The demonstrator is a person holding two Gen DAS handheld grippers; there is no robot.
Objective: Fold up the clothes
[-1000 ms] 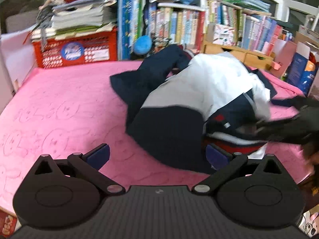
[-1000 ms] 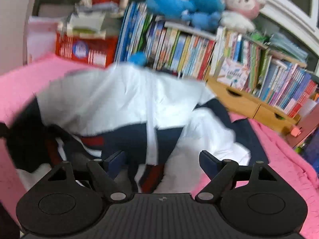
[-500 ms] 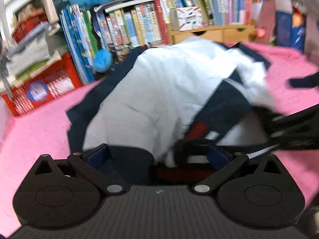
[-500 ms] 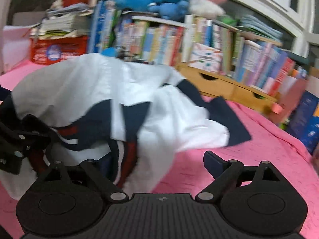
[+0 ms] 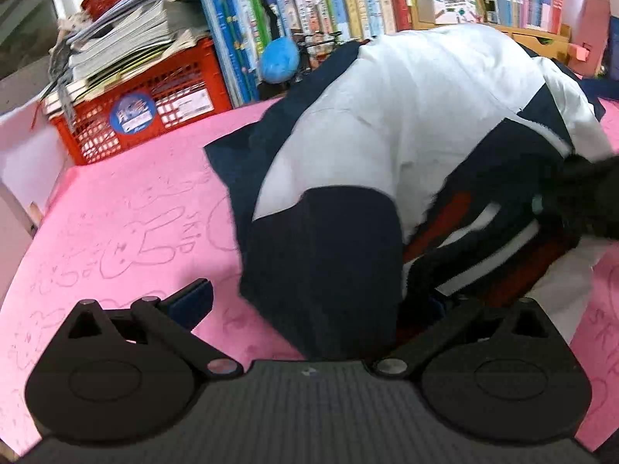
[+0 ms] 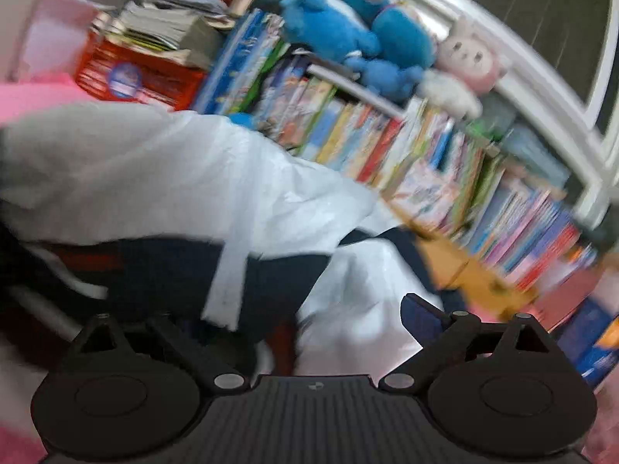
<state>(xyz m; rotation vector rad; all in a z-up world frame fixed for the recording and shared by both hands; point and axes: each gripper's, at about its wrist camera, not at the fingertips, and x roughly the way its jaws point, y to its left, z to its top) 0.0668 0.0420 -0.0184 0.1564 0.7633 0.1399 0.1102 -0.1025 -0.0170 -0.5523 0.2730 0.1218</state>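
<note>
A white and navy jacket (image 5: pixel 406 147) with red and white striped trim lies bunched on the pink sheet (image 5: pixel 127 224). My left gripper (image 5: pixel 313 301) is open at the jacket's near edge; navy cloth lies between its fingers and hides the right fingertip. The right gripper shows as a dark blur at the right edge (image 5: pixel 584 197), against the striped trim. In the blurred right wrist view the jacket (image 6: pixel 185 181) fills the left and middle. My right gripper (image 6: pixel 286 317) is open, with navy cloth over its left finger and its right pad (image 6: pixel 421 317) showing.
A red crate (image 5: pixel 127 112) stacked with papers stands at the back left. A row of books (image 5: pixel 348 4) and wooden drawers (image 5: pixel 541 34) line the back edge. Blue and pink plush toys (image 6: pixel 367 38) sit on the books. A blue ball (image 5: pixel 279 60) lies behind the jacket.
The left view has swung back left, showing more pink sheet. The right gripper has tilted and moved quickly, blurring its view. Both stay open at the jacket's hem.
</note>
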